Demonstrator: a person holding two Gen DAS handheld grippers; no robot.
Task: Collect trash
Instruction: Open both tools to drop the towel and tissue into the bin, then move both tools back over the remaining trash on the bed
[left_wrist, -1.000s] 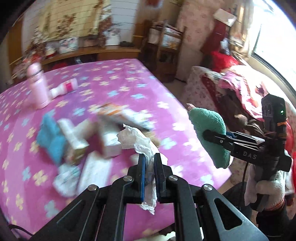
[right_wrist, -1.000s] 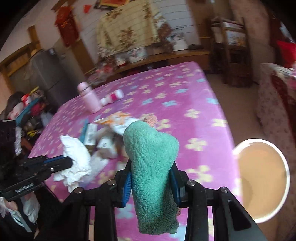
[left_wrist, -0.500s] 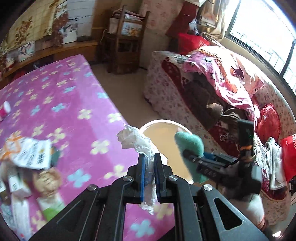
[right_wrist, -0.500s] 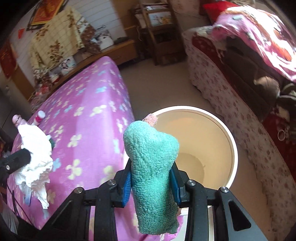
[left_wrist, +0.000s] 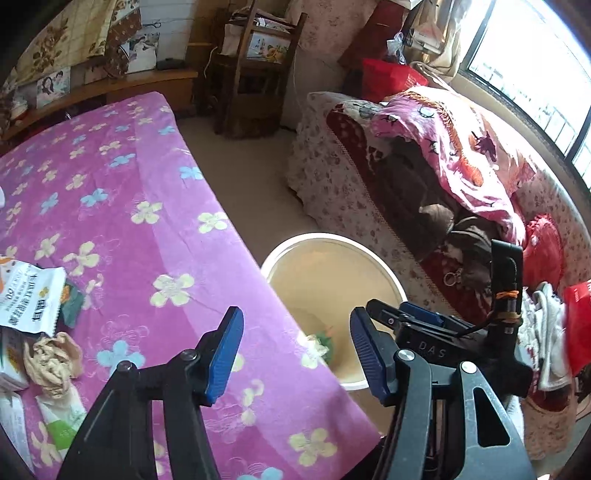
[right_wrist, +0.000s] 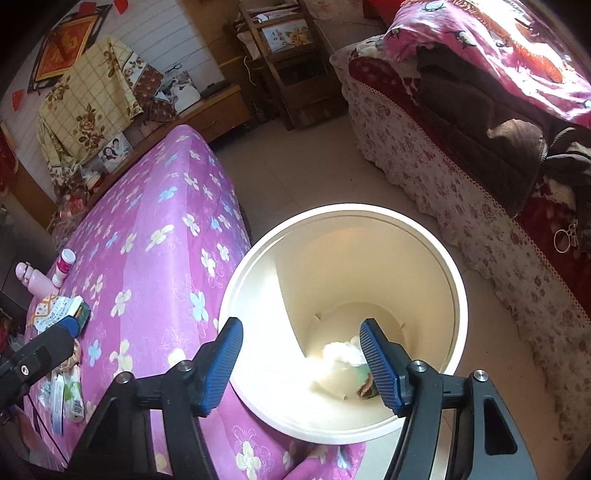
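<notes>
Crumpled tissue (right_wrist: 341, 352) (fluffy) in round bin (right_wrist: 456, 295)

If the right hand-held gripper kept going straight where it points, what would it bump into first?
Probably the inside of the white bucket: the right hand-held gripper, jaws opening and empty, aims down into it toward the white tissue. Depth is unclear.

Your frames were sharp, daylit. Window (left_wrist: 535, 74) at upper right blew out white. Sun patch glared inside bin (right_wrist: 454, 306), washing out contents. Fisheye bent edges; corners vignetted black. Lower left stayed dim.
</notes>
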